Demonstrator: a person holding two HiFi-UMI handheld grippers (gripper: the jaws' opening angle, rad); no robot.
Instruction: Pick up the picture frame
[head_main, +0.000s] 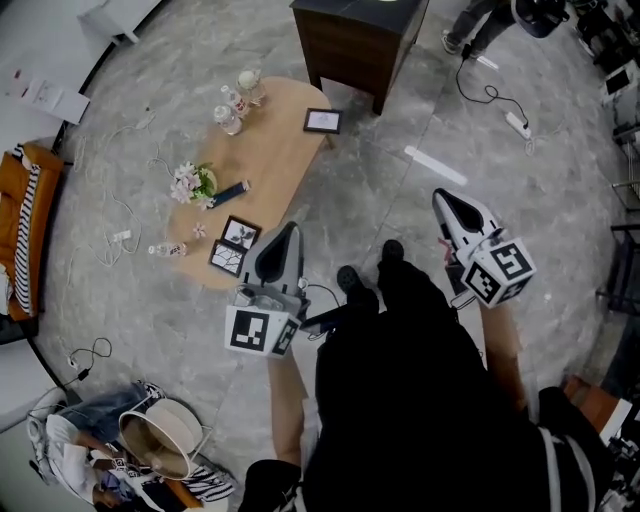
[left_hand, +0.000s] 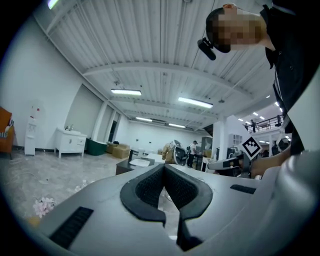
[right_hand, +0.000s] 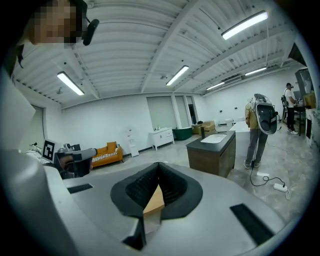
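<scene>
Three black-rimmed picture frames lie on the long oval light-wood table (head_main: 285, 150). Two sit at the table's near end, one frame (head_main: 241, 233) just beyond the other frame (head_main: 226, 258), both turned cornerwise. The far frame (head_main: 322, 121) sits alone at the right edge, well apart from them. The left gripper (head_main: 284, 240) hovers just right of the near two and points roughly along the table's long axis, so it looks much the nearer hand. The right gripper (head_main: 452, 208) is off the table, over the floor. Both sets of jaws are clenched on nothing: the left's tips meet, and the right's show only tabletop beyond them. One bunch of pink-white flowers (head_main: 190, 183) sits by the left edge
</scene>
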